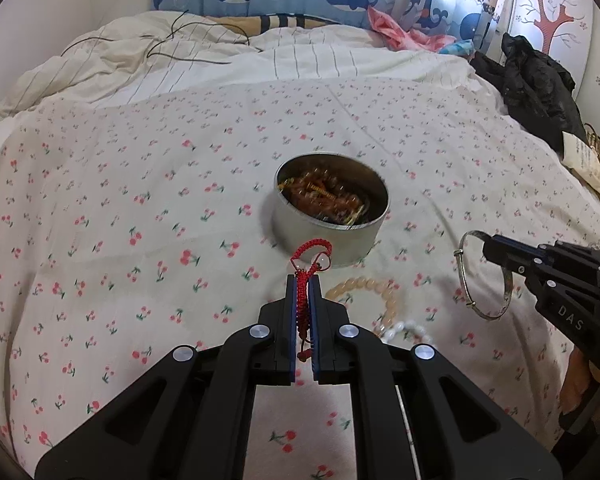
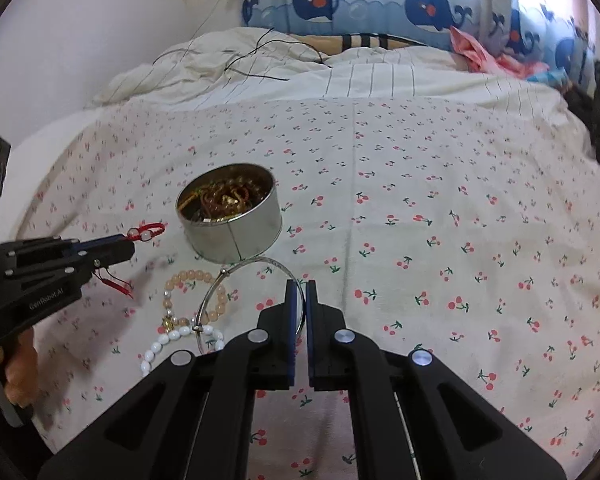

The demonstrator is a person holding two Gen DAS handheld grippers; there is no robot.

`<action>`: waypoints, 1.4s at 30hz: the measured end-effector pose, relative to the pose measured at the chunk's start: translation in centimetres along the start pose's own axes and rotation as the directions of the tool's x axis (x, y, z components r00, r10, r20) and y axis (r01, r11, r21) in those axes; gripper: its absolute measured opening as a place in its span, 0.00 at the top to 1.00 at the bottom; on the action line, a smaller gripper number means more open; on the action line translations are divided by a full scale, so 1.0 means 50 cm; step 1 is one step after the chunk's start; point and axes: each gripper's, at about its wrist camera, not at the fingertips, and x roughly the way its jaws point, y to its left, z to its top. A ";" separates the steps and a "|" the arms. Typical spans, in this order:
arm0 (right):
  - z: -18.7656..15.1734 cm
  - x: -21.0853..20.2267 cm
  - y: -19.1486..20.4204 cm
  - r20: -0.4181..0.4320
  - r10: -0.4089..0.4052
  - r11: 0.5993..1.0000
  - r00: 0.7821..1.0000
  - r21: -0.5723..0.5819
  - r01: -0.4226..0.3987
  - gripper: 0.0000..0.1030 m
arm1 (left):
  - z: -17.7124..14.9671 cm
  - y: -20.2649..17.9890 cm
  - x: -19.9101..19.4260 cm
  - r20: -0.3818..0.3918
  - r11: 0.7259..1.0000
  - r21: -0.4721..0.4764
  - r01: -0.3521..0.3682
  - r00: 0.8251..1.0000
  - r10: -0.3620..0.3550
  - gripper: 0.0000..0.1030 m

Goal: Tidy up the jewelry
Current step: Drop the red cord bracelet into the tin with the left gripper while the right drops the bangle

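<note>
My left gripper (image 1: pixel 303 280) pinches the red cord (image 1: pixel 311 254) just short of the tin (image 1: pixel 324 236); right gripper (image 2: pixel 300 286) pinches the bangle (image 2: pixel 236 276). Peach beads (image 2: pixel 192 278) and white beads (image 2: pixel 172 338) lie beside the tin.

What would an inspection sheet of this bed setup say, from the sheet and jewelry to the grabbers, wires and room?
Surface: cherry-print sheet on a bed.
Job's things: round tin holding jewelry; peach bead bracelet and white bead bracelet lying on the sheet near it.
Clutter: black garment and pink cloth at the bed's far side.
Grippers: left gripper shut on a red cord bracelet; right gripper shut on a silver bangle.
Cables: thin dark cable across the striped duvet.
Surroundings: whale-print curtain, white wall.
</note>
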 end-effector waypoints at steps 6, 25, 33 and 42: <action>0.016 -0.010 -0.014 0.028 0.024 0.998 0.999 0.050 -0.025 0.95 | 0.028 -0.024 0.001 0.024 1.000 0.005 0.017 1.000 -0.017 0.95; 0.152 0.041 -0.004 0.051 -0.037 0.998 0.998 -0.046 0.039 0.95 | 0.137 -0.047 0.078 0.035 0.999 0.006 0.038 0.999 -0.038 0.95; 0.166 0.081 0.010 0.036 -0.035 0.998 0.999 -0.045 0.037 0.95 | 0.142 -0.036 0.142 -0.034 0.998 -0.012 0.055 0.998 -0.055 0.94; 0.181 0.126 0.051 0.023 -0.044 0.995 0.999 -0.085 0.046 0.95 | 0.156 0.024 0.107 -0.009 0.995 -0.097 0.038 0.999 -0.039 0.42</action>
